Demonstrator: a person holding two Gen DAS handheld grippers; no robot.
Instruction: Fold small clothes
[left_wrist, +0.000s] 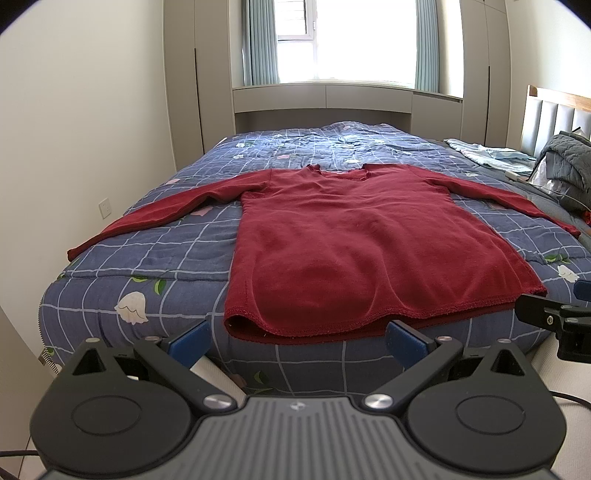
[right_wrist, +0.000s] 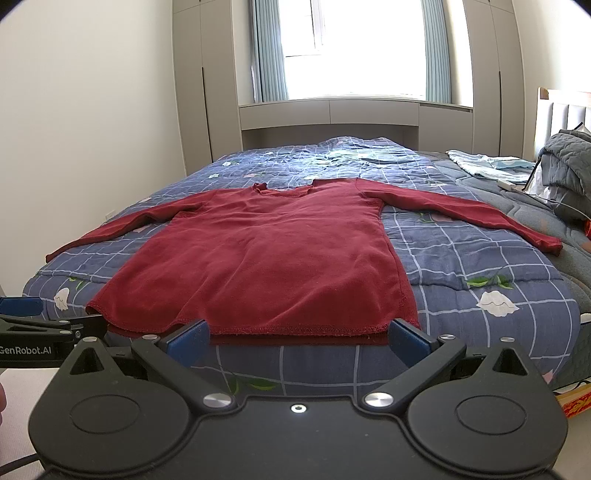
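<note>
Red sweater (left_wrist: 332, 236) is soft matt knit cloth, slightly fuzzy, stitched hem. Bed (left_wrist: 177, 254) cover is quilted matt cotton-like fabric, printed grid and flowers. Left tongs (left_wrist: 297, 341) and right tongs (right_wrist: 299, 338): matt black plastic arms, shiny metal screws, blue rubbery-looking pads (left_wrist: 190, 341). Headboard (left_wrist: 554, 110) has a wood frame with grey padded panels. Cabinets (left_wrist: 321, 96) smooth, matt.

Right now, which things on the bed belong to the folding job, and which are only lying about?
For the job:
- red long-sleeved top, spread flat
- left hand-held gripper, open
- right hand-held gripper, open

Lying about:
- grey quilted jacket
- light blue cloth
- white charger with cable
- blue checked quilt, only the surface
</note>
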